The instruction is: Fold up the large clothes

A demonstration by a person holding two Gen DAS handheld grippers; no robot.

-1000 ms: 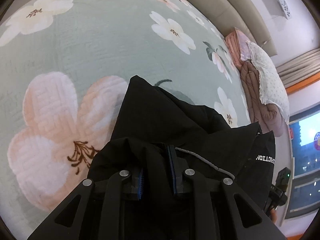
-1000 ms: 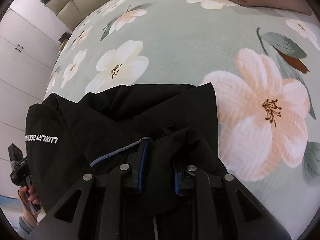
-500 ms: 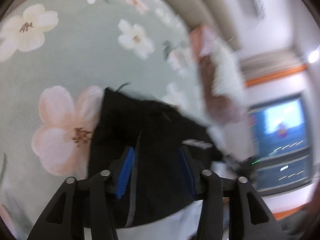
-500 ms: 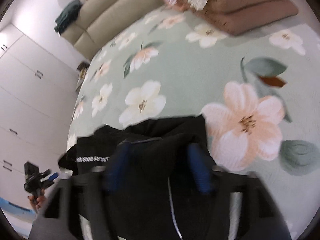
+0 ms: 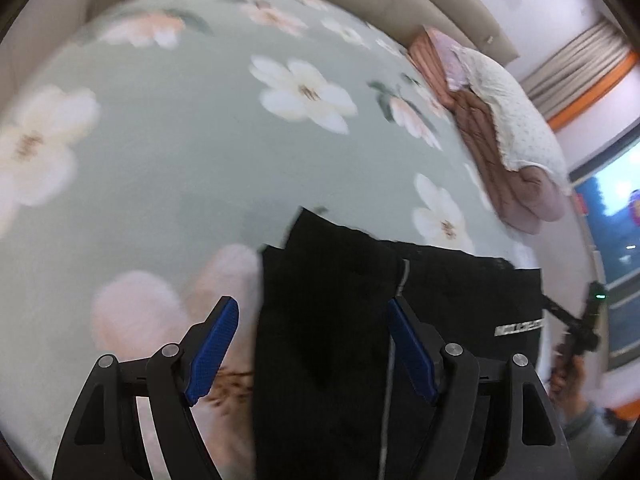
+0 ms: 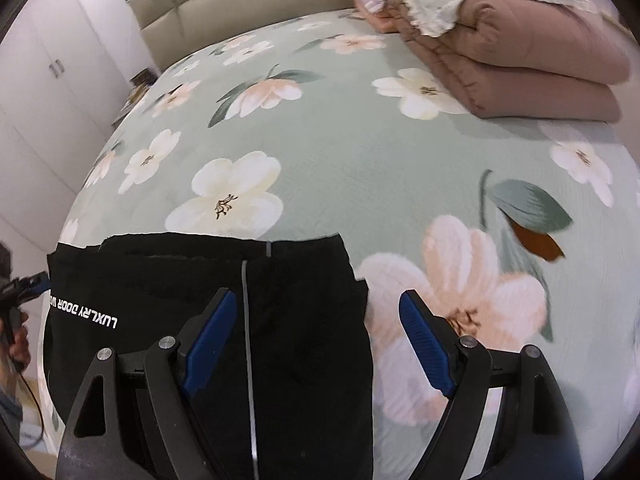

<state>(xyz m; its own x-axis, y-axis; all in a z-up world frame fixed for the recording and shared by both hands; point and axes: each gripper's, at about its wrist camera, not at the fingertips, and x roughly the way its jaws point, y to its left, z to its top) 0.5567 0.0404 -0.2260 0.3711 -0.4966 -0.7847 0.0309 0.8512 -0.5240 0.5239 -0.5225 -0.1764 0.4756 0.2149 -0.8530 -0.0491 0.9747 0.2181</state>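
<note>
A black garment [image 5: 344, 320] with white lettering and a grey drawcord lies folded flat near the front edge of the bed. It also shows in the right wrist view [image 6: 280, 320]. My left gripper [image 5: 312, 344] is open and empty, raised above the garment's left part. My right gripper [image 6: 316, 340] is open and empty, raised above the garment's right edge. The other gripper shows at the edge of each view, the right one [image 5: 576, 332] and the left one [image 6: 16, 296].
The bed has a green cover with large flowers [image 6: 360, 152]. A folded pink quilt under a white pillow [image 6: 520, 52] lies at its far right, also in the left wrist view [image 5: 500, 132]. A beige headboard [image 6: 224, 12] and white cupboards [image 6: 44, 92] stand beyond.
Both grippers were shut on the black garment a second ago. They have opened, let it go and lifted back; the garment now lies flat and squared on the bed.
</note>
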